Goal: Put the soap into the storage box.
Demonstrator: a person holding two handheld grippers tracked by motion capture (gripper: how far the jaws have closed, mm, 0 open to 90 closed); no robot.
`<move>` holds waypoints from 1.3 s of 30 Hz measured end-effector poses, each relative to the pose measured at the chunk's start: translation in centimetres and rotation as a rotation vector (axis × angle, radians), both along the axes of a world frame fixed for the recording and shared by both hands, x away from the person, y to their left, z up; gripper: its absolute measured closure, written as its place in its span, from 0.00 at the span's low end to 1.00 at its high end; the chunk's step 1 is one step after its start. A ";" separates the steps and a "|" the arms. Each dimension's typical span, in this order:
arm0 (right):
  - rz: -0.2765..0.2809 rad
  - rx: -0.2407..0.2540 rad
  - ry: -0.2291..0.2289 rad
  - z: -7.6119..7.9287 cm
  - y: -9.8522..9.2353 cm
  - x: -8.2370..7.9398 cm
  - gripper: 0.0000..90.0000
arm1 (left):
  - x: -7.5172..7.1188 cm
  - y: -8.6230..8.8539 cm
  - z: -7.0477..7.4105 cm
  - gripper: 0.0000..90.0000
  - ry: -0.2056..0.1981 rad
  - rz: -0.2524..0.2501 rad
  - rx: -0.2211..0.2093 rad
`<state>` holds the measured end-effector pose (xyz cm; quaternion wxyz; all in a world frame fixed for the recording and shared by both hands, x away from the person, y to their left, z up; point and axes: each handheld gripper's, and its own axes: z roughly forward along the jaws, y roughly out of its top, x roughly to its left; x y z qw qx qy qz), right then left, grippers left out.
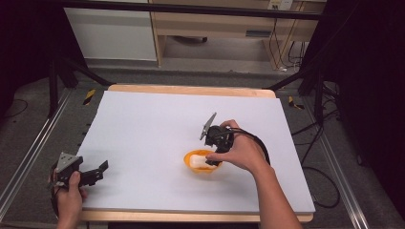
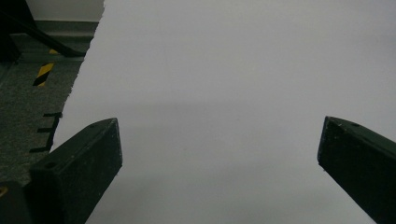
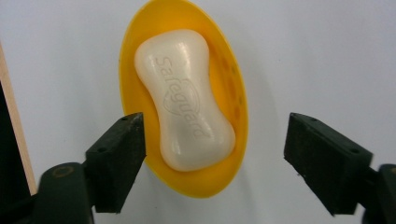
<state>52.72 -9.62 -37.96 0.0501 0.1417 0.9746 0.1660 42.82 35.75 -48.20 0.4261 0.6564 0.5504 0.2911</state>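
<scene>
Resting at the near left corner of the sheet (image 1: 143, 124), left gripper (image 1: 95, 175) held low in a hand (image 1: 69, 195), jaws standing wide apart in the left gripper view with nothing between them but bare white sheet (image 2: 224, 93). Idling there, well apart from the work, with floor (image 2: 28, 107) and a strip of striped tape (image 2: 44, 73) showing off past the left jaw.

Moving rightward to the middle: sitting on the sheet, a yellow dish (image 1: 188, 161) with a white soap (image 1: 197, 162) lying in it. Lying lengthwise in the dish (image 3: 233, 107) in the right gripper view, soap (image 3: 184, 100) pointing away from the fingers, its near end just ahead of them and a little toward the left one.

Hovering over that dish, right gripper (image 1: 213, 163) held from above by the other hand (image 1: 241, 150), fingers spread open, left finger (image 3: 119, 154) overlapping the dish rim, right finger (image 3: 327, 163) well clear over bare sheet. Gripping nothing yet.

Judging the step as lining up on the soap, either before a pick or just after setting it down; hard to tell which. For a grasp, probably needing a small shift rightward to centre the soap, a short drop so the pads flank its narrow waist, then a gentle close, soap likely being slippery
</scene>
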 end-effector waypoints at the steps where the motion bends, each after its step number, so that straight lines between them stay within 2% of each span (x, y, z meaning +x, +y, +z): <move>1: -0.004 0.010 -0.003 0.0 -0.2 0.0 0.20 | 0.0 0.0 0.0 0.00 0.000 0.000 0.000; 6: -0.055 0.020 -0.006 0.1 -1.2 -0.1 0.10 | 0.0 0.0 0.0 0.00 0.000 0.000 0.001; 8: -0.050 0.037 -0.012 0.0 -1.7 0.1 0.08 | 0.0 0.0 0.0 0.00 0.000 0.002 0.002; 10: -0.086 0.037 -0.008 0.2 -2.1 -0.1 0.05 | 0.0 0.0 0.0 0.00 0.000 0.002 0.003; 12: -0.098 0.048 -0.006 0.2 -2.6 -0.1 0.03 | 0.0 0.0 0.0 0.00 -0.001 0.003 0.003; 19: -0.145 0.074 -0.001 -0.2 -4.6 -0.1 0.01 | 0.0 -0.1 0.0 0.00 -0.001 0.003 0.003; 27: -0.211 0.122 0.010 -1.3 -7.6 -0.4 0.01 | 0.0 0.0 0.0 0.00 -0.001 0.003 0.006; 39: -0.286 0.166 -0.009 -3.0 -11.3 -1.4 0.01 | 0.0 0.0 0.0 0.00 0.000 0.006 -0.003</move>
